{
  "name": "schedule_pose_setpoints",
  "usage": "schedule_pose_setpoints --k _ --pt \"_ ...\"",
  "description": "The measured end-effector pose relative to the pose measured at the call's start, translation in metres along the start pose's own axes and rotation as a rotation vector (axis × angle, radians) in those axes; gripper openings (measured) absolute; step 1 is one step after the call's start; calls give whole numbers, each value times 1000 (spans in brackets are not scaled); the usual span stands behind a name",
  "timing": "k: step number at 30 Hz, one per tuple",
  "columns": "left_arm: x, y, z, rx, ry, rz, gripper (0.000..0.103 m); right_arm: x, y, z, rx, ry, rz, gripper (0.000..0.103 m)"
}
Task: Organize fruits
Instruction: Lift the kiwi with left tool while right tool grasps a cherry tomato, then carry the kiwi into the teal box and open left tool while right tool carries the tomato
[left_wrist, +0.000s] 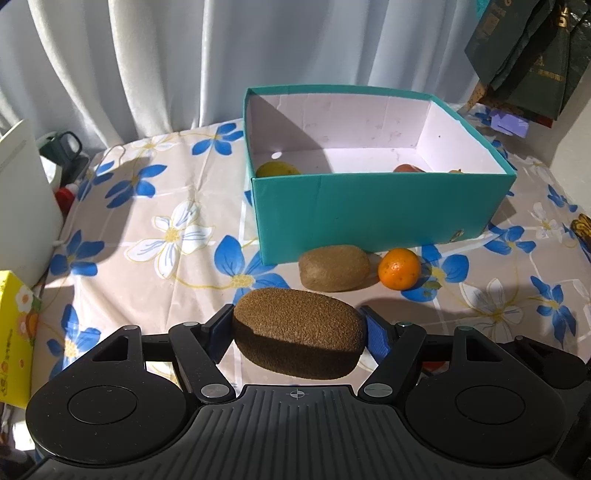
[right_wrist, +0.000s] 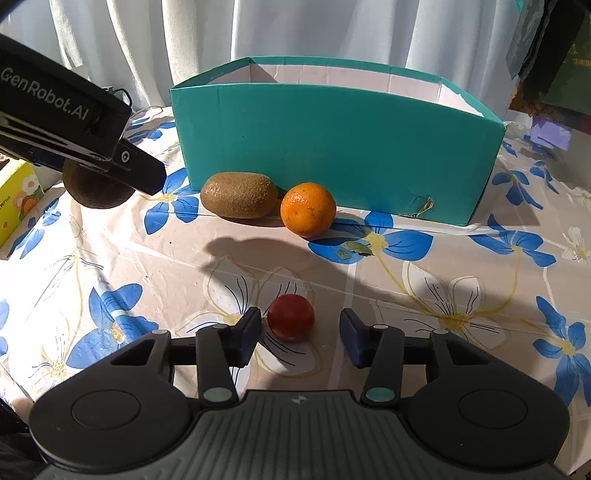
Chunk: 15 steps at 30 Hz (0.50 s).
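1. Left gripper (left_wrist: 299, 332) clamps a kiwi (left_wrist: 299, 334), long axis crosswise, lifted off the cloth; box (left_wrist: 384, 214) lies straight ahead.
2. Right gripper (right_wrist: 300, 334) spread; red fruit (right_wrist: 291, 322) on the cloth between its fingers, nearer the left one.

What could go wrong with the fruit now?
1. The left gripper pinches the held kiwi only by its ends, above the table; it might slip and fall.
2. The box wall is tall; the kiwi could bump its rim.
3. The red fruit sits off-centre in the open right gripper and might roll away.
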<state>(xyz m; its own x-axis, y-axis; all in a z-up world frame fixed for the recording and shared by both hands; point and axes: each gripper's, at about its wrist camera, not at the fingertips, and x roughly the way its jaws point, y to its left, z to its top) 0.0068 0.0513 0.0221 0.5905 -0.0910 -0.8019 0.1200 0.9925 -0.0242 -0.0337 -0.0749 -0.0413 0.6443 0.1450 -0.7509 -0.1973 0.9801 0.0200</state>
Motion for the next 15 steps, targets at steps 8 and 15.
schedule_pose_setpoints --k 8,15 --pt "-1 -2 2 2 0 4 76 -2 0 1 -23 -12 -4 25" --pt "-4 -10 15 21 -23 11 76 -32 -25 20 76 -115 -78 25"
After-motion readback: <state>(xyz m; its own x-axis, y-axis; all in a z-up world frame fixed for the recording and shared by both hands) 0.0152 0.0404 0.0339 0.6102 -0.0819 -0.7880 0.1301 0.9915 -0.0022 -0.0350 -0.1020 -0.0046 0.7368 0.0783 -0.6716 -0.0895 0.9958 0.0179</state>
